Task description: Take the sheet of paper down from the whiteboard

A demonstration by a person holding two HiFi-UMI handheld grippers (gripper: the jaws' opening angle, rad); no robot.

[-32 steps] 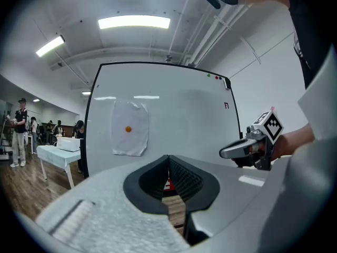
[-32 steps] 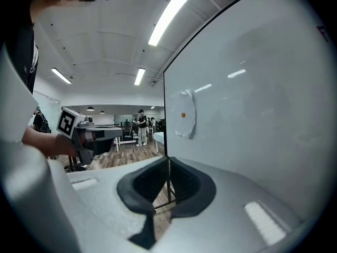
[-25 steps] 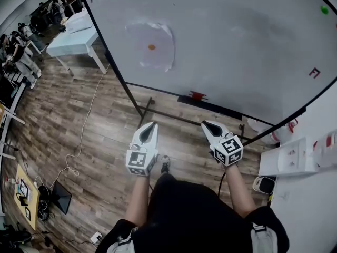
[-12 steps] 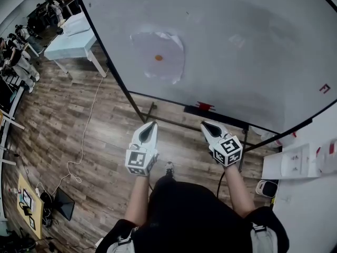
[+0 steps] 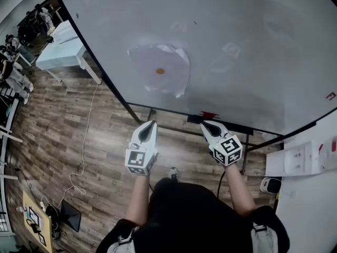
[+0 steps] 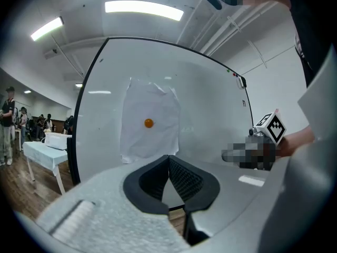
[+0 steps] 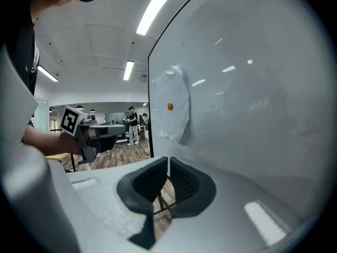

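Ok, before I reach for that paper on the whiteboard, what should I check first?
1. Sheet of paper up on the whiteboard, pinned by the orange magnet: ok.
2. Left gripper empty: ok, jaws together with nothing between them.
3. Right gripper empty: ok, jaws together too.
4. Jaws open for a pinch: not ok on either side.
5. Grippers at the paper: not ok, both are short of the board and touch nothing.
6. A free edge to pinch: probably ok, the sheet's lower right corner seems to lift off the board.
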